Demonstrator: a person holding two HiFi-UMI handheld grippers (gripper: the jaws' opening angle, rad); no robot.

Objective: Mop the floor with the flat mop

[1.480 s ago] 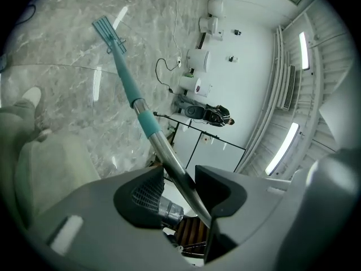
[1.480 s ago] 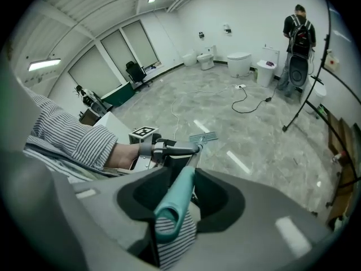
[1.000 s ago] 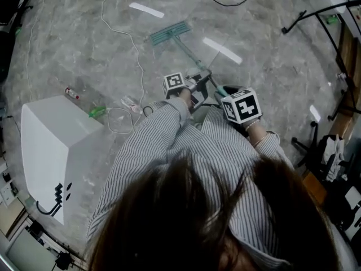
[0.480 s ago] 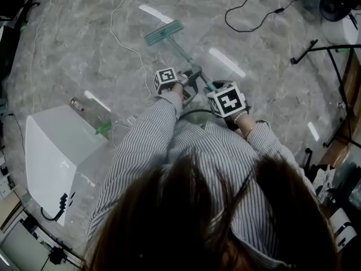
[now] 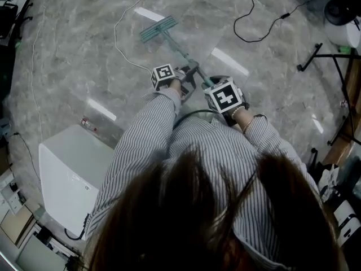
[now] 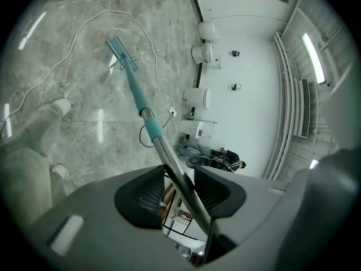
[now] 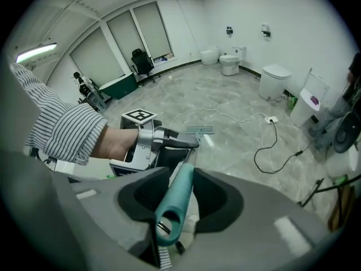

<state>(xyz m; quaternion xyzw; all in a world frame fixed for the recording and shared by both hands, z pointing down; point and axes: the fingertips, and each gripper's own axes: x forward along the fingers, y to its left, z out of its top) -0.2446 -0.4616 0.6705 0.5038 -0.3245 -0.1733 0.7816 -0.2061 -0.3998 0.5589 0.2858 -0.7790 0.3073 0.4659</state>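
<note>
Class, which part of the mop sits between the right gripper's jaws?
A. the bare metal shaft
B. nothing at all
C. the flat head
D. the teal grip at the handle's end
D: in the right gripper view the teal grip runs between the right gripper's jaws, which are shut on it.

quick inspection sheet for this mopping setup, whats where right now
surface: grey marbled floor, glossy, with streaks of reflected light.
job's things: flat mop, head on the floor ahead of the person, pole slanting back to both claws.
clutter: white box at left; small bottle-like item beside it.
grippers: left claw shut on the metal pole; right claw shut on the teal handle end.
cables: white cable loops left of the mop head; black cable lies to its right.
surroundings: black stand at right; toilets along the far wall.
</note>
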